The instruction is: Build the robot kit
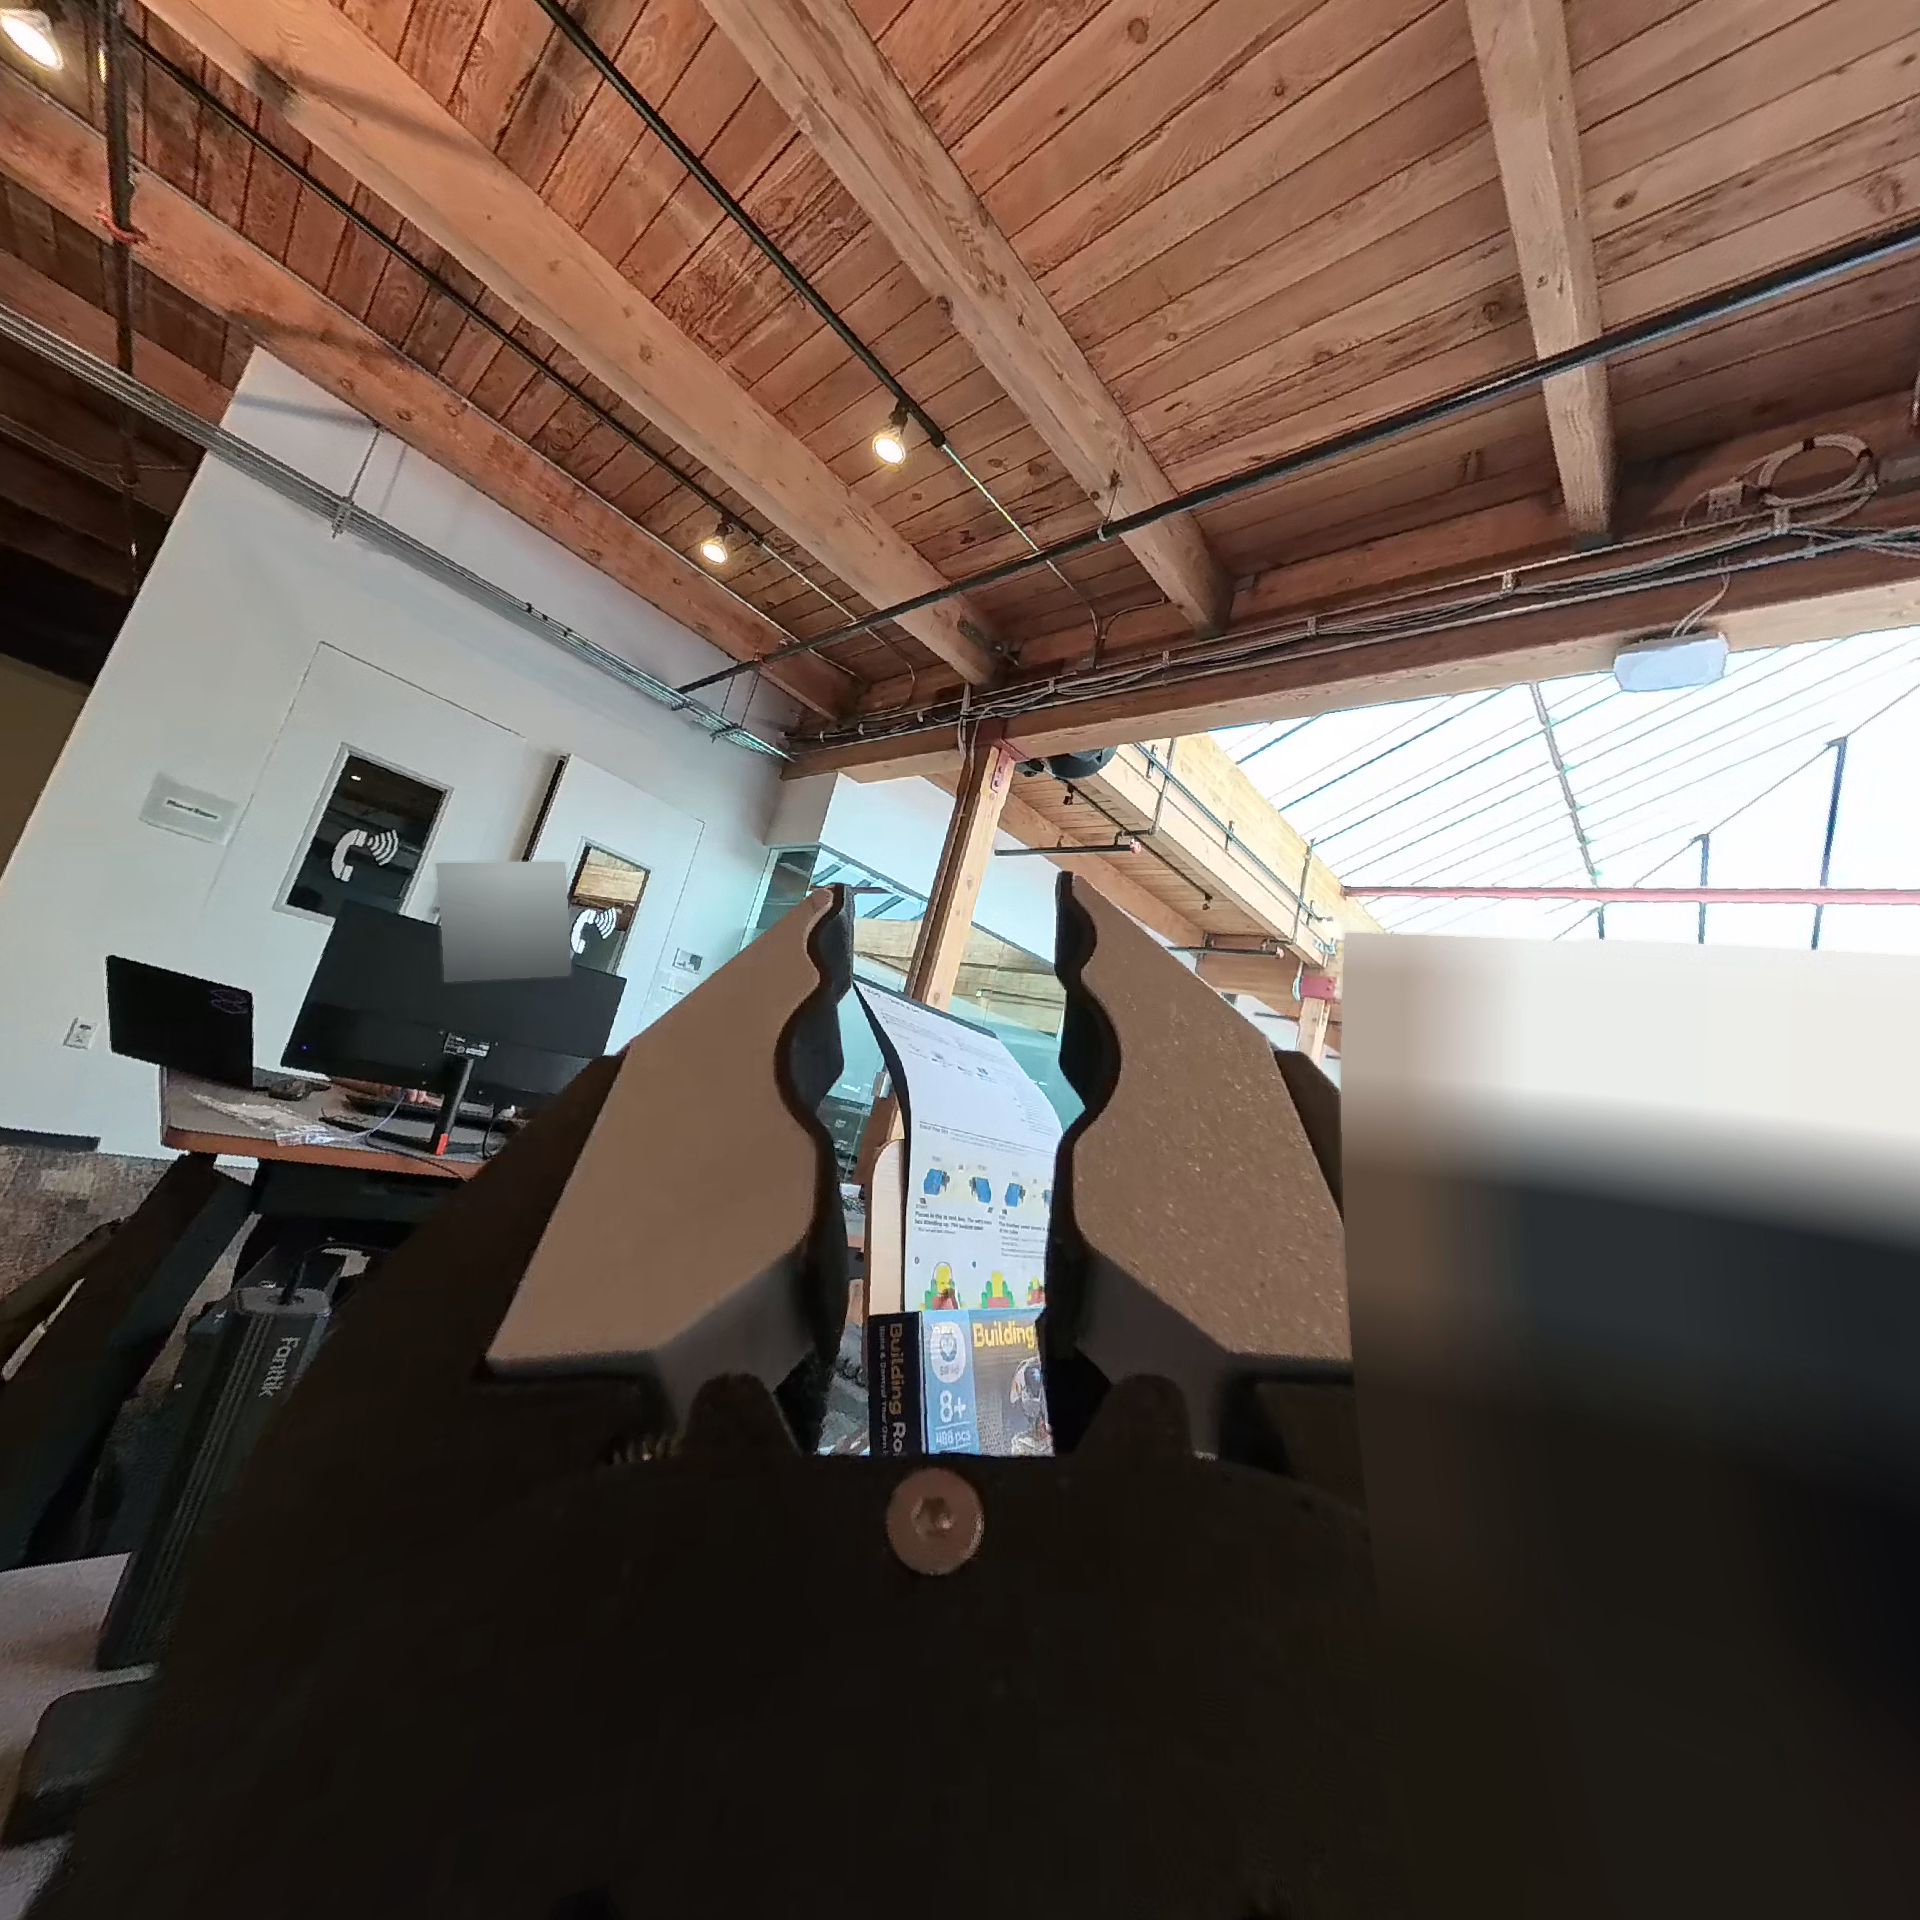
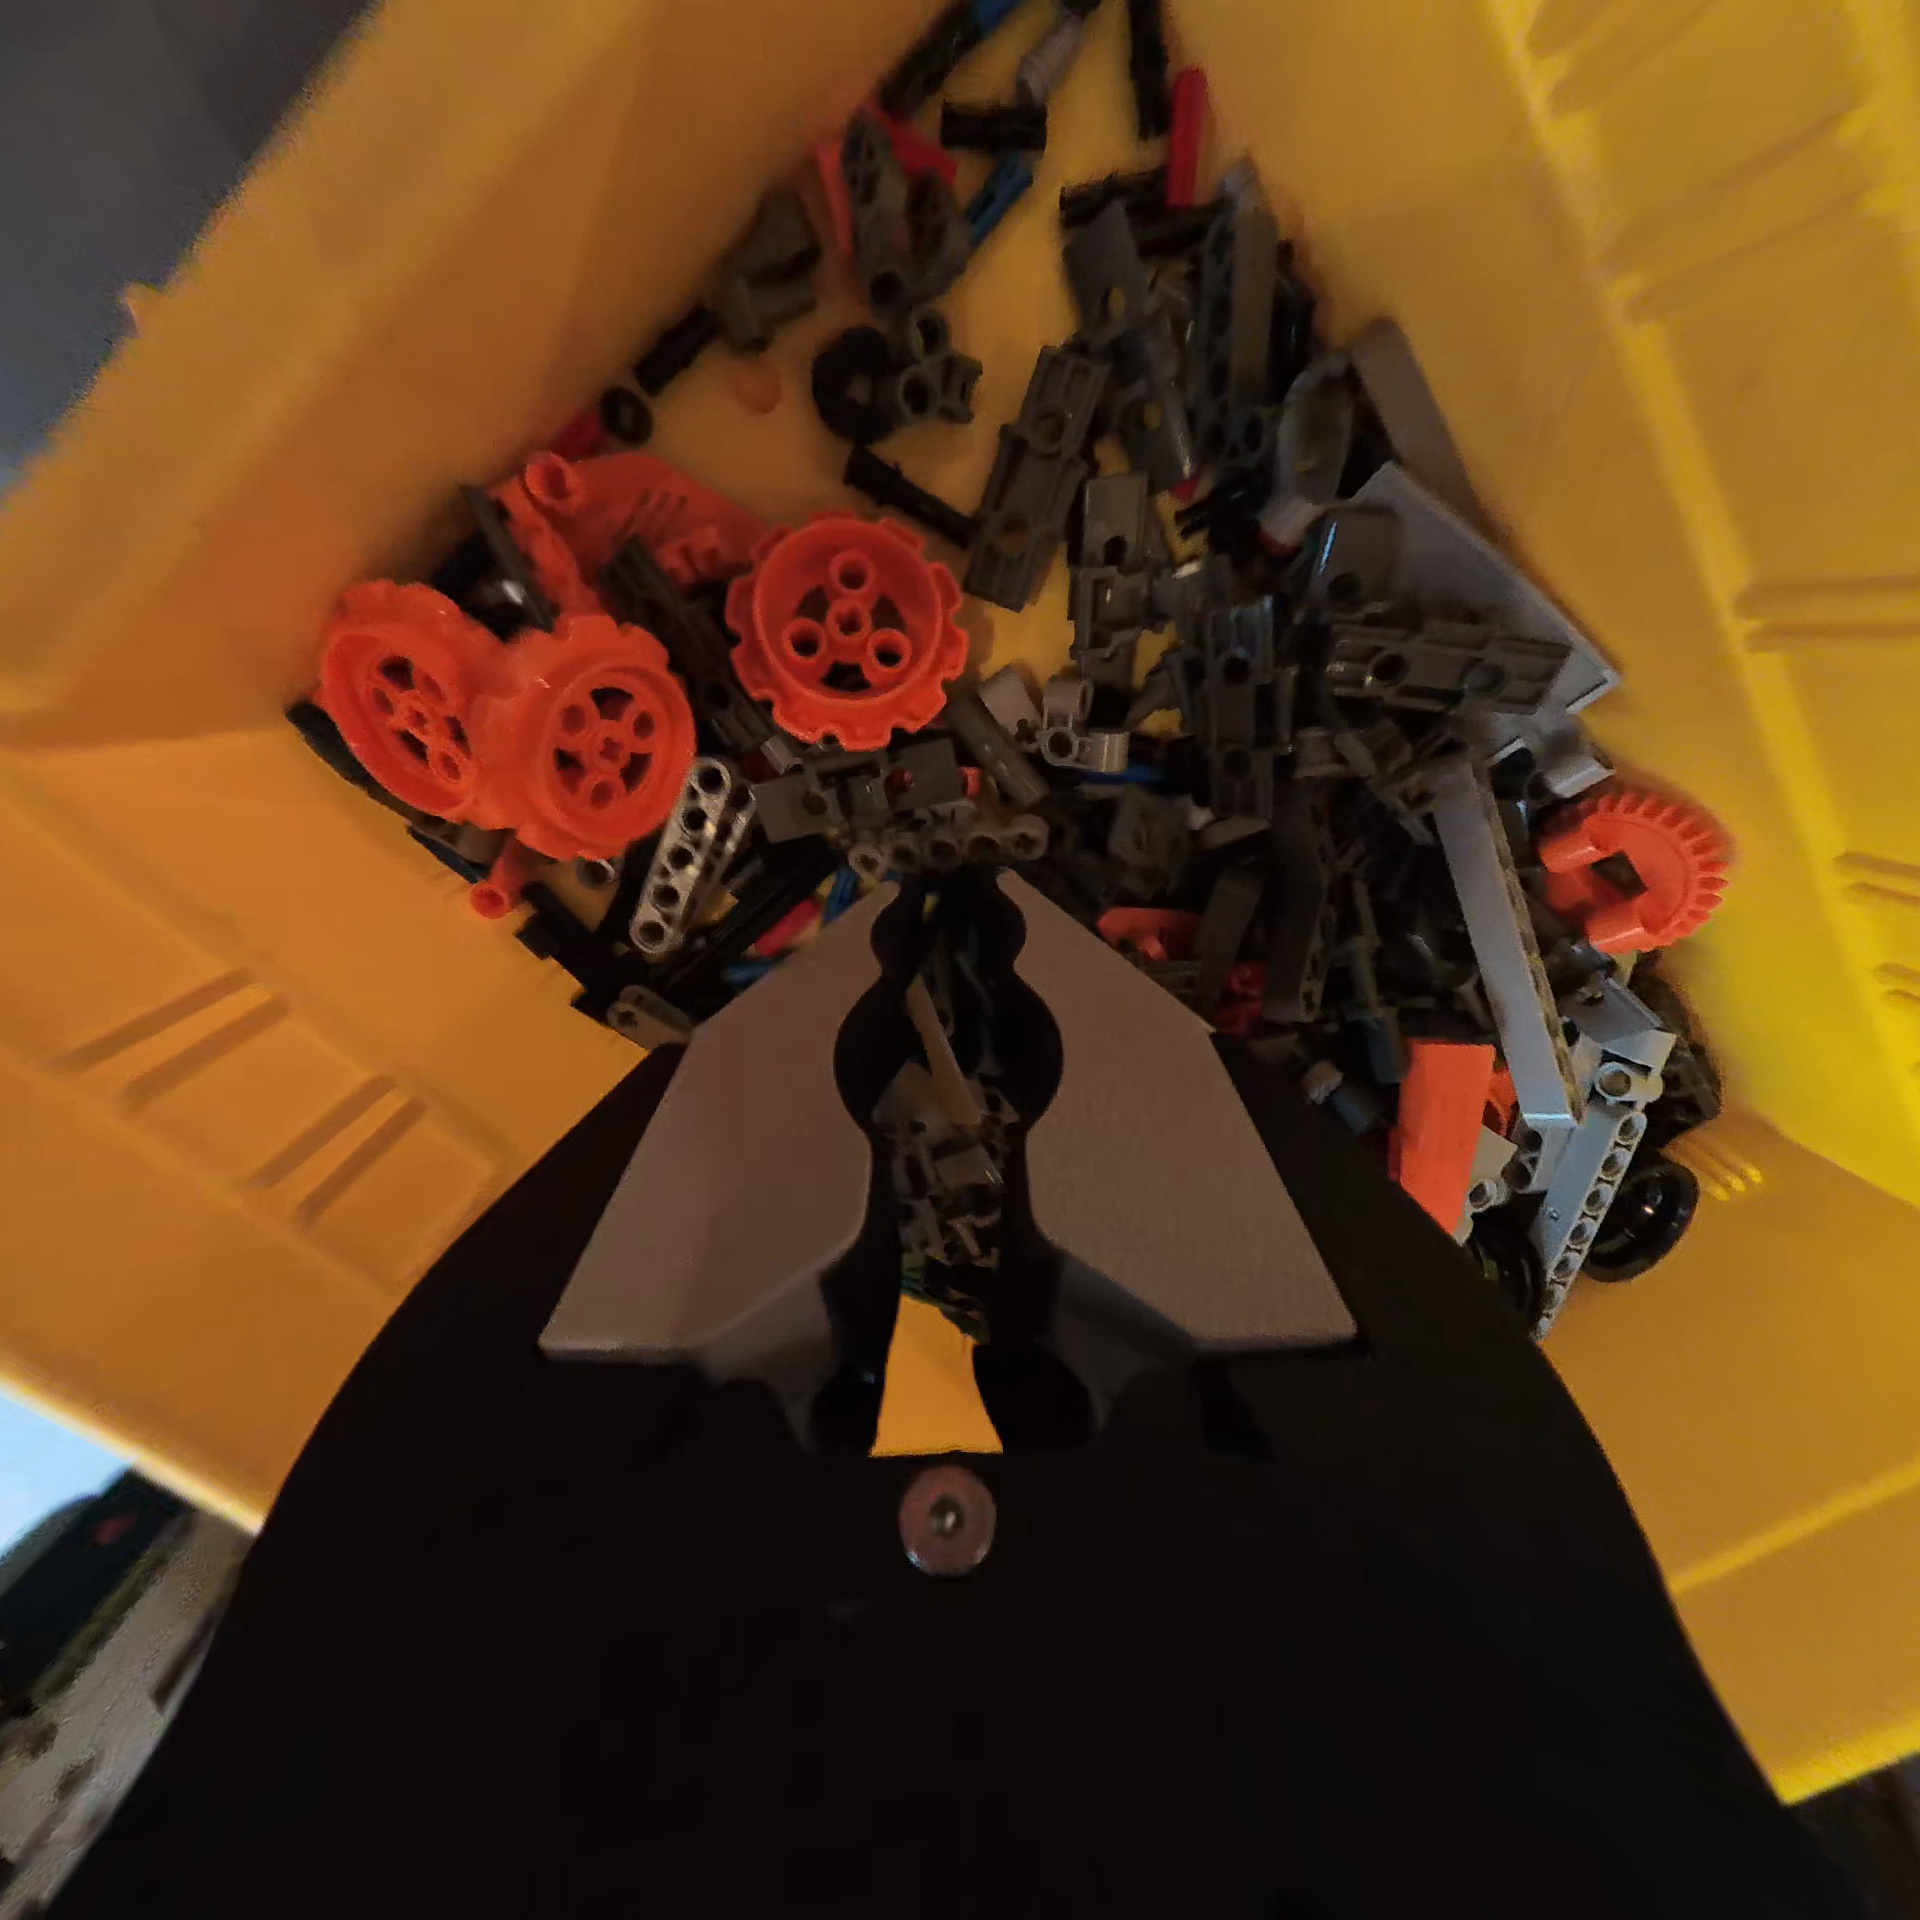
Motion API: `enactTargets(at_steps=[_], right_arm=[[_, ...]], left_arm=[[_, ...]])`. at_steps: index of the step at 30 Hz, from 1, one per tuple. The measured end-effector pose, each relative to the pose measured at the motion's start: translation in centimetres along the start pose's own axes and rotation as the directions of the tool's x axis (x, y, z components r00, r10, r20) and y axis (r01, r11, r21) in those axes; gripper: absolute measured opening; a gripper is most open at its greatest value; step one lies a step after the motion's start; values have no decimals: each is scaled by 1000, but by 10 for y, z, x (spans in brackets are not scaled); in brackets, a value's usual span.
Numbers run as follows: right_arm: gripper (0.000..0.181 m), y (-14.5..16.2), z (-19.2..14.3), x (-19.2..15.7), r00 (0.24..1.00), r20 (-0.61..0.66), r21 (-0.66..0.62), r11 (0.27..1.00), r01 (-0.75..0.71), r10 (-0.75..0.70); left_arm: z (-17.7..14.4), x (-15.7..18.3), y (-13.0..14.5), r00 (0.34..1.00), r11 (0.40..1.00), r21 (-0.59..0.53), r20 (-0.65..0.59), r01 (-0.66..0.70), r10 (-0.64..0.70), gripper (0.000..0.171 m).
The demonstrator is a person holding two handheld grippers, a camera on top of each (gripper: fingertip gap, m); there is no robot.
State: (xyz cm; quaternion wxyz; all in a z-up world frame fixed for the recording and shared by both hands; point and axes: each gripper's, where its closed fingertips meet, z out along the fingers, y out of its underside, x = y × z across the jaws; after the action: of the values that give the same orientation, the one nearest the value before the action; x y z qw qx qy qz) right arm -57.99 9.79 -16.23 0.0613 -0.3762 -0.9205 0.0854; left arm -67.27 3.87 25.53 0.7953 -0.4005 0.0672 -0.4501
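Observation:
My right gripper point(image 2: 951, 896) reaches down into a yellow plastic bin point(image 2: 312, 364) with its tips in a pile of small building parts point(image 2: 1226, 675). Its jaws stand almost together, shut on dark grey and black parts point(image 2: 940, 1143) that show in the narrow gap. Three orange toothed wheels point(image 2: 847, 629) lie just left of and beyond the tips. My left gripper point(image 1: 954, 914) is open and empty and points up towards the room. A curled instruction sheet point(image 1: 977, 1164) and a printed box point(image 1: 961, 1382) show between its fingers, farther off.
The bin's ribbed yellow walls point(image 2: 1714, 468) close in on both sides of the right gripper. An orange gear point(image 2: 1631, 868) and grey beams lie at the pile's right. In the left wrist view a desk point(image 1: 312, 1138) with a monitor stands at the left under a wooden ceiling. My hands' fingertips stand some 40 centimeters from each other. The left gripper is farther from the orange gear point(image 2: 1631, 868), some 40 centimeters, than the right, some 11 centimeters.

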Motion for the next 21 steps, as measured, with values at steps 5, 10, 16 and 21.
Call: enactTargets(at_steps=[5, 10, 16, 21], right_arm=[[41, -57, -19, -48, 975, 224, 226, 973, -43, -9], [67, -49, 7, -69, 962, 241, 158, 983, 92, -129], [55, -48, 16, -68, 972, 154, 147, 977, 154, -177], [33, -36, 14, -55, 981, 139, 100, 987, 123, -136]], left_arm=[[-1, 1, -1, 1000, 1000, 7, 0, -4, 4, 37], [-2, 2, -3, 1000, 1000, 10, -4, -4, 4, 37], [-2, 2, -4, 1000, 1000, 15, -5, -3, 3, 35], [0, 3, -1, 1000, 1000, 6, -6, -5, 5, 35]])
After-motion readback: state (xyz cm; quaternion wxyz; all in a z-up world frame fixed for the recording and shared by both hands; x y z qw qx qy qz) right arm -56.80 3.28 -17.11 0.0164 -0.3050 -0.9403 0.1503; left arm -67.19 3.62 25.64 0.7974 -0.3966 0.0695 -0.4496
